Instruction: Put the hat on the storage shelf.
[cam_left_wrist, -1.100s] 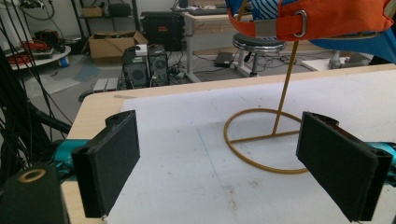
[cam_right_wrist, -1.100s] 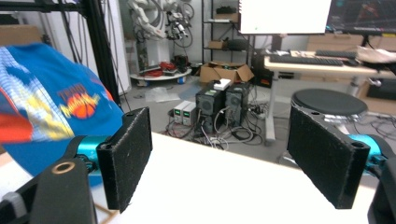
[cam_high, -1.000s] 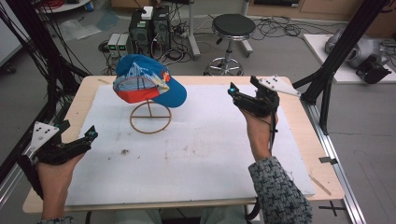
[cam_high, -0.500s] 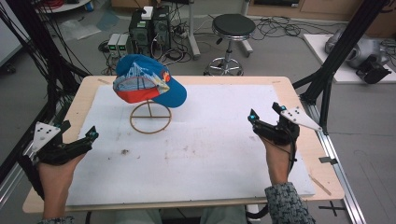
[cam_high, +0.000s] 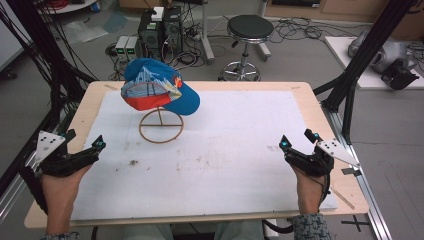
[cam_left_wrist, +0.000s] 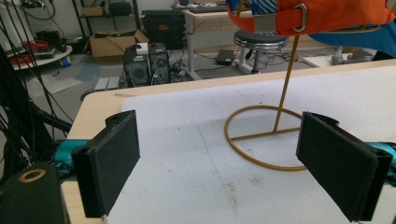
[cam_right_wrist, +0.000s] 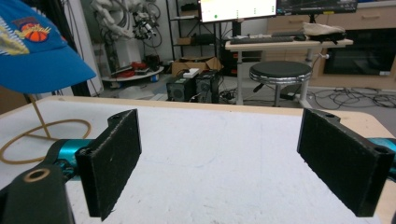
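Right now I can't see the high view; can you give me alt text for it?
A blue cap with a red back sits on a gold wire stand at the far left of a white mat on a wooden table. The left gripper and right gripper, jaws open and empty, rest at the mat's near corners.

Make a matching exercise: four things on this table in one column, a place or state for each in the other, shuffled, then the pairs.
1. cap
2. stand
3. left gripper
4. right gripper

A. open, at the table's right edge
B. gold wire, ring base on the white mat
C. open, at the table's left edge
D. blue, perched on top of the wire

Pairs: 1-D, 2-B, 3-C, 4-A
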